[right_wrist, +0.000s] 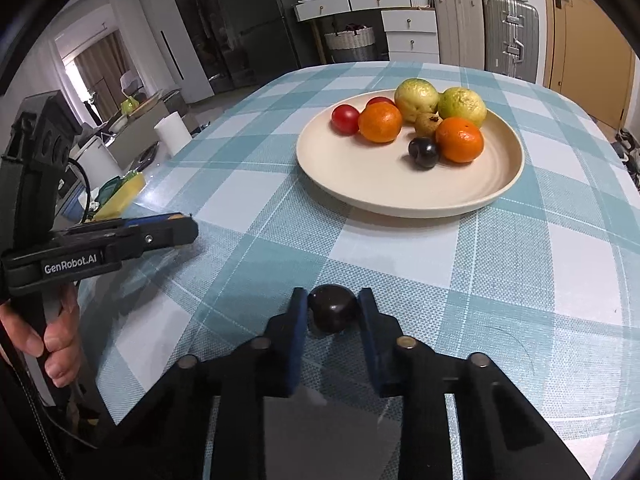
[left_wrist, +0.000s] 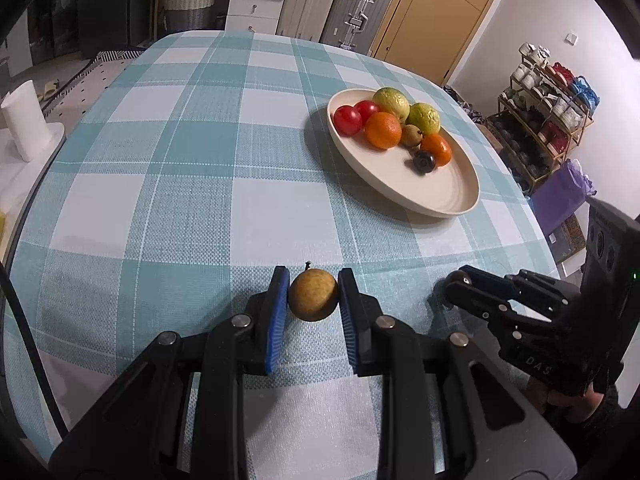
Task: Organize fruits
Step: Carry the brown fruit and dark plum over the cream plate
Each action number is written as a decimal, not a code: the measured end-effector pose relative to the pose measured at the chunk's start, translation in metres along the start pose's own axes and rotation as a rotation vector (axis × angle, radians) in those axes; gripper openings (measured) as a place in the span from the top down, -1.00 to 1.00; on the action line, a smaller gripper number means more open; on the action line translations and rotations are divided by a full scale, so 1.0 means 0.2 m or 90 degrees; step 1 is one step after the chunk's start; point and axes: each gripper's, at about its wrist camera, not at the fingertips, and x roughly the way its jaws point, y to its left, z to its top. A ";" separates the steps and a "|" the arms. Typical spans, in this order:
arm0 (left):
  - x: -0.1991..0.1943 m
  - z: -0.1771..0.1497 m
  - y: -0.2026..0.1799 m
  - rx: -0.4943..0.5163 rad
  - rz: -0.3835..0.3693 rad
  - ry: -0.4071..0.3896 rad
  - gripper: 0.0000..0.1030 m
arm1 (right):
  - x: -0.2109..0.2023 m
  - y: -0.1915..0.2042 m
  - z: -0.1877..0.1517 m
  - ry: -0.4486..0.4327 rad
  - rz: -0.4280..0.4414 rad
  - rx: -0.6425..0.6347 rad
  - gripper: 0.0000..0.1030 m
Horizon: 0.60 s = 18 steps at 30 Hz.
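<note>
In the left wrist view my left gripper [left_wrist: 313,294] is shut on a small brown round fruit [left_wrist: 313,295] just above the checked tablecloth. My right gripper [right_wrist: 333,310] is shut on a dark purple round fruit [right_wrist: 333,309] low over the cloth; it also shows at the right of the left view as the right gripper [left_wrist: 460,284]. A cream plate [left_wrist: 448,196] holds two red tomatoes [left_wrist: 347,120], two oranges [left_wrist: 383,130], two green-yellow fruits [left_wrist: 392,102], a small brown fruit [left_wrist: 411,135] and a dark fruit [left_wrist: 423,161]. The same plate [right_wrist: 360,176] lies ahead in the right wrist view.
The table has a blue-and-white checked cloth [left_wrist: 192,200]. A white paper roll [left_wrist: 24,124] stands off its left edge. Suitcases [left_wrist: 356,12], drawers and a shoe rack [left_wrist: 540,128] line the room behind. A hand [right_wrist: 60,344] holds the left gripper [right_wrist: 176,228].
</note>
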 end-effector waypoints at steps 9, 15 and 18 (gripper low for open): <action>0.02 0.12 -0.02 -0.001 -0.007 -0.014 0.57 | -0.09 0.03 0.06 -0.047 0.033 -0.019 0.51; 0.06 0.24 -0.08 0.014 -0.018 -0.024 0.57 | -0.12 -0.03 0.14 -0.076 0.055 0.000 0.51; 0.10 0.31 -0.11 0.019 -0.021 -0.025 0.57 | -0.11 -0.07 0.18 -0.091 0.061 0.006 0.51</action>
